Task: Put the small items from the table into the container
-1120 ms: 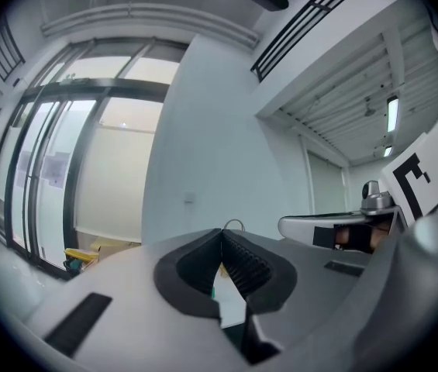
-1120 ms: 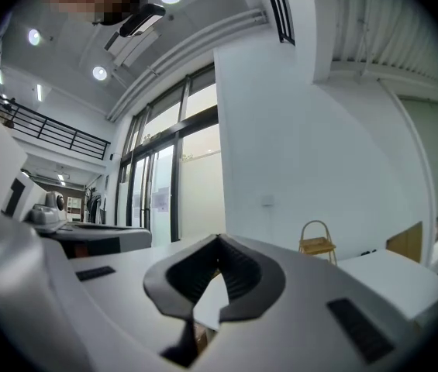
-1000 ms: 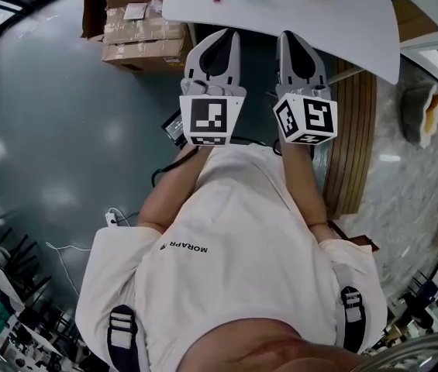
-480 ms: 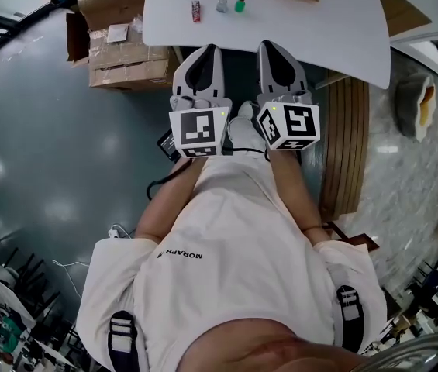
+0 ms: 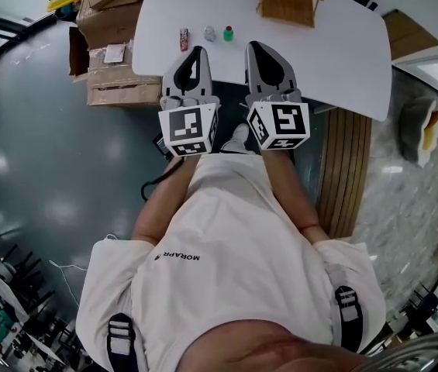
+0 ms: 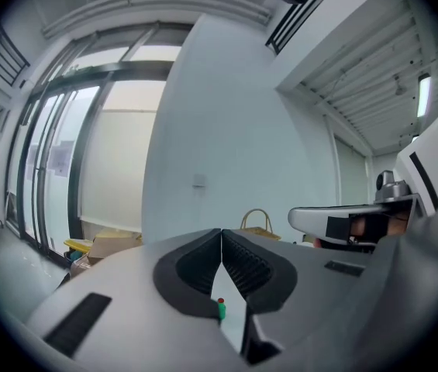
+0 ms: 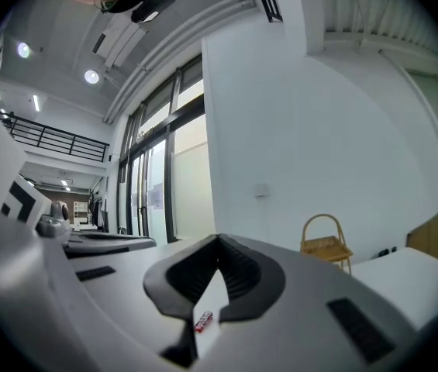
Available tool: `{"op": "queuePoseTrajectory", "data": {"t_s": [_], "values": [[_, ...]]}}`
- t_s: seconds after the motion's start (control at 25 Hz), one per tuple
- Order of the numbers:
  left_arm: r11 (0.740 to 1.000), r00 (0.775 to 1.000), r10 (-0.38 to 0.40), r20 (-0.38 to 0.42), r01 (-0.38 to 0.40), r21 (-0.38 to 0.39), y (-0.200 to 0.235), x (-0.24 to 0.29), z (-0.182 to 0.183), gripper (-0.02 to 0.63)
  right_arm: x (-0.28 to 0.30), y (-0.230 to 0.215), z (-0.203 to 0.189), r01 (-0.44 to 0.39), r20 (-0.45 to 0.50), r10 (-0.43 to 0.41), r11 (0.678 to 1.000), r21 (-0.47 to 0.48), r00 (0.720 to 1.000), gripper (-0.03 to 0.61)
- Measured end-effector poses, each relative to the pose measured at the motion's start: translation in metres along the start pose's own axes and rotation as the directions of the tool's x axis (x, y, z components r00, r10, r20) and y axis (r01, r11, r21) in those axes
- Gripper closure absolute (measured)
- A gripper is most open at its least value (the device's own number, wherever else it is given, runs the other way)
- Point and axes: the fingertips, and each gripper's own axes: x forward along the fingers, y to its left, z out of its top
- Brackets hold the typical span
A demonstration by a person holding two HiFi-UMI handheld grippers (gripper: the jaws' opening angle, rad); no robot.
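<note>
Head view: left claw (image 5: 196, 50) and right claw (image 5: 251, 46), ribbed pads (image 6: 246, 266) pressed together, beside smooth white table (image 5: 335, 60).

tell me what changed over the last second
The left gripper and right gripper moved forward to the white table; their tips now overlap its near edge. The wooden basket came further into view. Nothing was grasped or released: both jaws stay shut and empty. The red item, grey item and green bottle kept their row.
</note>
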Motion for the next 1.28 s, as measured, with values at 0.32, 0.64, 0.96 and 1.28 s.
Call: {"op": "queuePoseTrajectory", "data": {"t_s": [0.32, 0.64, 0.96, 1.28], "values": [[0.999, 0.998, 0.054, -0.039, -0.054, 0.004, -0.017, 0.056, -0.010, 0.607, 0.032, -0.060, -0.013, -0.033, -0.027, 0.034, 0.999, 0.039, 0.999, 0.568], [0.996, 0.992, 0.089, -0.094, -0.089, 0.002, 0.011, 0.091, -0.023, 0.607, 0.067, -0.081, -0.031, -0.044, -0.084, 0.051, 0.996, 0.081, 0.995, 0.568], [0.993, 0.973, 0.118, -0.200, -0.119, 0.006, 0.058, 0.126, -0.056, 0.607, 0.107, -0.077, -0.053, -0.029, -0.142, 0.042, 0.995, 0.096, 0.989, 0.566], [0.992, 0.920, 0.107, -0.377, -0.122, -0.017, 0.093, 0.148, -0.129, 0.582, 0.126, -0.074, -0.073, -0.001, -0.194, 0.018, 0.996, 0.090, 0.981, 0.568]]}}
